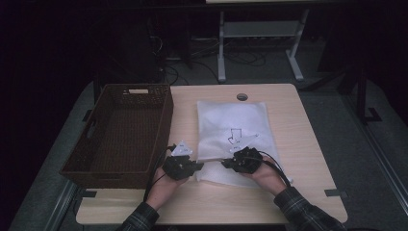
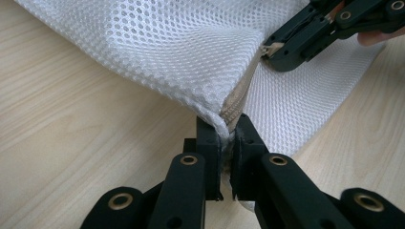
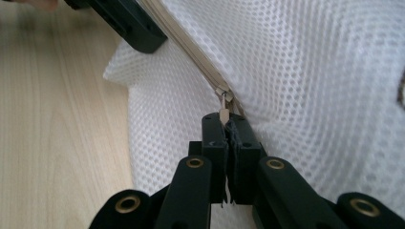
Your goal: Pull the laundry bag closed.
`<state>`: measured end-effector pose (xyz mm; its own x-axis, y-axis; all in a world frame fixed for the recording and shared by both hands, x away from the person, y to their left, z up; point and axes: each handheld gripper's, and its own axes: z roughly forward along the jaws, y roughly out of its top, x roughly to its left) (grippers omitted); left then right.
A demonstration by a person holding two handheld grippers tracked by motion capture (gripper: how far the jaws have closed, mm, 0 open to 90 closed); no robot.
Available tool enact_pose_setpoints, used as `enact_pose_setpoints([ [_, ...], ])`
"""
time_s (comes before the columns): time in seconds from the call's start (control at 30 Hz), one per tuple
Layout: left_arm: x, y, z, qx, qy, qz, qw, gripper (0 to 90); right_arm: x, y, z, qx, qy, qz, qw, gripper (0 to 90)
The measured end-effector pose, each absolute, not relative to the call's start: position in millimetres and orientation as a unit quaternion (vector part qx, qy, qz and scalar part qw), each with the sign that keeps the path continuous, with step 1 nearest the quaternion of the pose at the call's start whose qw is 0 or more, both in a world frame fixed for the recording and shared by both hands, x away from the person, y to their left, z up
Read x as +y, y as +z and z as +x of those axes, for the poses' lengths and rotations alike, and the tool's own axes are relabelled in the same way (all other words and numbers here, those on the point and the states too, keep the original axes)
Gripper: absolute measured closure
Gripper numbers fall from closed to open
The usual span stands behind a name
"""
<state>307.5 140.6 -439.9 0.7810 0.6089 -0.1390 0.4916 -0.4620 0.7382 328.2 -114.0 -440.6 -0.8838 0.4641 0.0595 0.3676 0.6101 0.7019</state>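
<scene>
The mesh bag [image 1: 234, 139] lies flat on your worktop [image 1: 308, 144], beside the wicker basket [image 1: 126, 132]. Your left gripper [image 2: 226, 126] has its jaws clamped on the bag's corner (at the zipper's end); your right gripper [image 3: 228, 125] pinches the zipper pull [image 3: 223, 114].
</scene>
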Motion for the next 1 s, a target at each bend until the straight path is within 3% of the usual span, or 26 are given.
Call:
enact_pose_setpoints([
  [1.0, 142, -442, 310, 0.331, 0.062, 0.848, 0.409, 84.1, -167, -438, 327, 0.877, 0.378, 0.286, 0.080, 86.9],
])
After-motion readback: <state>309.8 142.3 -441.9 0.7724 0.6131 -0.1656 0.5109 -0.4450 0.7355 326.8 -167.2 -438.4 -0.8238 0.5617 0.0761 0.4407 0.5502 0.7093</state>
